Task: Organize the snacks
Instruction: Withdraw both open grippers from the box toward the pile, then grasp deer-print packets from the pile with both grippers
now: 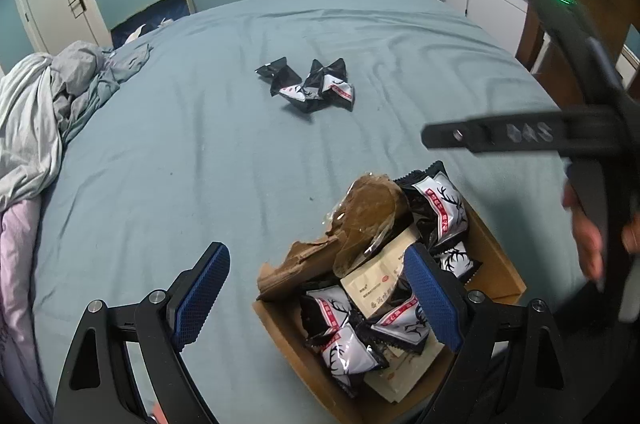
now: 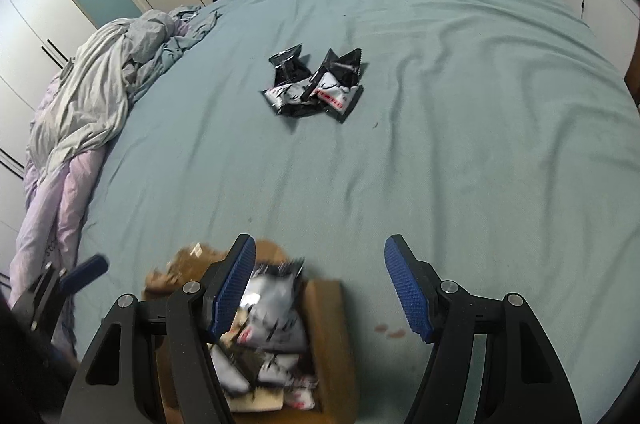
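- Blue, knurled pads line the black jaws of the left gripper (image 1: 316,298), which stand spread wide and hold nothing; one pad hangs over the cardboard box (image 1: 502,274).
- Stuffed to the brim, the open brown box sits on the bed (image 1: 200,152), packed with glossy black-and-silver snack packets (image 1: 442,212) printed with antler marks and red stripes, a cream paper sachet (image 1: 376,282) and a crinkled clear bag of brown snacks (image 1: 368,216).
- Right gripper (image 2: 320,292) hovers above the box's far edge, jaws likewise spread and empty.
- Farther up the wrinkled teal sheet, well apart from the box, a loose pile of packets (image 2: 316,86) lies crumpled, corners pointing every way, its long axis running across the bed.
- Grey bedding (image 2: 100,92) is bunched along the left edge.
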Demonstrator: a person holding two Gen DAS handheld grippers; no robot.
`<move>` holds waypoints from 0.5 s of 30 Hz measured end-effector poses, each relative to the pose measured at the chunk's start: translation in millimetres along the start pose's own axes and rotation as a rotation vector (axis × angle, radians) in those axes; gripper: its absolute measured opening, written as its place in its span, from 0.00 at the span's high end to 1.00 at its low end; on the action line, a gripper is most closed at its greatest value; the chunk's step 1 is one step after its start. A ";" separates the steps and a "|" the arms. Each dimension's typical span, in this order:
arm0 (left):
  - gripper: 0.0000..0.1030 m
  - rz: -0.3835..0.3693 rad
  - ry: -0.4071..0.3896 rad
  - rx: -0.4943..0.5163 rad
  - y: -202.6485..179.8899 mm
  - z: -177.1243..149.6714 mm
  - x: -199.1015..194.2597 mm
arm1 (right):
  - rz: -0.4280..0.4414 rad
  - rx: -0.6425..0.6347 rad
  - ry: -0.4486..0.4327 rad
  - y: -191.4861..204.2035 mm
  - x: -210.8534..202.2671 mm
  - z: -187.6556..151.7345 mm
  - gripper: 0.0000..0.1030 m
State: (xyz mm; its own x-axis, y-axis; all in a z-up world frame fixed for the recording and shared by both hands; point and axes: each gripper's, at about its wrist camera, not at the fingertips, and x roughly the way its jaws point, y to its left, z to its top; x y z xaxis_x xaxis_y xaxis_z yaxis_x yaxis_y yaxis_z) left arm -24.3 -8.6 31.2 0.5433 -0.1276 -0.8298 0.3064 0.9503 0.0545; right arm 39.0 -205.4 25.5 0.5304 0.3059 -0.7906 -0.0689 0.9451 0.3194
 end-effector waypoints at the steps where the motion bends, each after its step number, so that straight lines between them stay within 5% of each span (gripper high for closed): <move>1: 0.13 0.011 -0.004 0.005 -0.6 0.9 0.4 | -0.008 -0.001 -0.001 -2.3 2.2 3.9 0.36; 12: 0.13 -0.002 -0.003 -0.042 13.1 12.1 9.7 | 0.004 0.102 0.029 -31.3 52.9 54.3 0.36; 15: 0.13 -0.012 -0.005 -0.040 14.5 14.7 13.7 | 0.068 0.137 0.052 -33.2 74.1 72.9 0.36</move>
State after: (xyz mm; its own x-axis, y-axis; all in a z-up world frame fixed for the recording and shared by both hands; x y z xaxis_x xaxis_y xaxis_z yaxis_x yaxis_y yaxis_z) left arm -0.9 -0.7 28.7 0.5438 -0.1408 -0.8273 0.2819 0.9592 0.0221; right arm 142.2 -222.4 -5.6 0.4840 0.3776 -0.7894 0.0149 0.8984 0.4388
